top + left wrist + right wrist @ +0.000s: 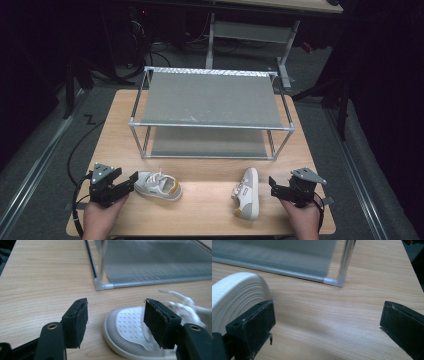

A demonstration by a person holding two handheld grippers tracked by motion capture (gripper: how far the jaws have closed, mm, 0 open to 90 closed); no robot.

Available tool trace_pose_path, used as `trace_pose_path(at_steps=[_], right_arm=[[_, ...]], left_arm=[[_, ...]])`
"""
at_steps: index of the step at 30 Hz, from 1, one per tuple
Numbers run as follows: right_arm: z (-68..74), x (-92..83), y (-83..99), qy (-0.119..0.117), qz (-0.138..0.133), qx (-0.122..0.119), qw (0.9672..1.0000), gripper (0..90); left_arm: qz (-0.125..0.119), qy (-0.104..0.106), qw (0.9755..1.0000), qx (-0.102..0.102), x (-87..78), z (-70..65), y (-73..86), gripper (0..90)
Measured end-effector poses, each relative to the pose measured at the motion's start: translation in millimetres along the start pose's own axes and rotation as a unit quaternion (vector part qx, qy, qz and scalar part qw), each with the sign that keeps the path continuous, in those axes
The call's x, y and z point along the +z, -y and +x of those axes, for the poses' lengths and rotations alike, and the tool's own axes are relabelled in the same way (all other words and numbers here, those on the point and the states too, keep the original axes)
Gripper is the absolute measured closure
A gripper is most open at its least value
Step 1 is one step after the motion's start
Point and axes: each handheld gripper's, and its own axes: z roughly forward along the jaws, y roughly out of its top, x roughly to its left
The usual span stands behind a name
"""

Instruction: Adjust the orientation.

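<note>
In the high view, two small white shoes lie on the near part of the wooden table, in front of a two-tier shelf rack standing farther back. The left shoe lies with its long axis running left to right, its white toe pointing left toward the left gripper and its tan heel to the right; the right shoe runs near to far, toe pointing away toward the rack, tan heel nearest the person. The right gripper sits just right of that shoe, jaws spread, holding nothing. In the left gripper view, the left gripper stands wide open with the left shoe's perforated toe reaching between the jaws, the pads not pressing it yet; the laces trail off blurred to the right. To take it well, the jaws should probably slide farther over the toe so both pads bear on the shoe's sides before closing. In the right gripper view, the right gripper is likewise spread, the right shoe's ribbed white sole beside its left jaw, so it likely needs to shift toward the shoe before any grasp
</note>
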Motion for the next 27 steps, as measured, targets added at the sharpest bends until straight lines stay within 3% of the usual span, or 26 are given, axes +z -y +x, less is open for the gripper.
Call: trace_pose_path(at_steps=[2, 4, 6, 8, 16, 18, 19, 20, 24, 26, 27], right_arm=[[-0.8, -1.9, 1.3, -0.001, 0.002, 0.0, 1.0, 0.1], [-3.2, -3.7, 2.5, -0.004, 0.001, 0.007, 1.0, 0.1], [-4.3, -4.5, 3.0, -0.004, 0.001, 0.012, 0.9999, 0.1], [-5.9, -4.9, 4.0, -0.003, 0.002, 0.013, 0.9999, 0.6], [-4.1, -2.4, 4.8, -0.002, 0.009, 0.009, 0.9999, 2.5], [-3.6, -2.0, 5.7, -0.002, 0.01, 0.006, 0.9999, 3.4], [-3.6, -2.0, 5.7, -0.002, 0.01, 0.006, 0.9999, 3.4], [-3.9, -1.3, 6.4, -0.002, 0.01, 0.008, 0.9999, 3.9], [-4.5, 0.1, 7.0, -0.002, 0.014, 0.009, 0.9999, 4.3], [-4.4, 0.3, 8.1, -0.004, 0.016, 0.008, 0.9998, 4.7], [-4.4, 0.3, 8.1, -0.004, 0.016, 0.008, 0.9998, 4.7]], left_arm=[[-0.001, -0.002, 1.0, 0.009, -1.5, -2.3, 1.7, 36.7], [-0.001, 0.01, 0.9999, -0.008, -0.3, -2.2, 5.3, 38.2], [0.0, 0.013, 0.9999, -0.009, 0.8, -2.3, 3.8, 37.8], [-0.006, 0.005, 1.0, 0.004, -1.2, -2.6, 1.4, 36.3], [-0.005, 0.008, 0.9999, 0.007, -6.7, -4.2, -1.9, 41.6], [-0.013, 0.013, 0.9994, 0.029, -10.3, -18.4, -4.1, 44.7], [-0.013, 0.013, 0.9994, 0.029, -10.3, -18.4, -4.1, 45.6], [-0.016, 0.021, 0.9987, 0.044, -9.6, -30.6, -5.2, 46.4], [-0.008, 0.036, 0.9972, 0.065, -3.8, -50.0, -5.4, 46.7], [0.003, 0.036, 0.9964, 0.077, 3.1, -64.9, -3.8, 40.7], [0.003, 0.036, 0.9964, 0.077, 3.1, -64.9, -3.8, 38.2]])
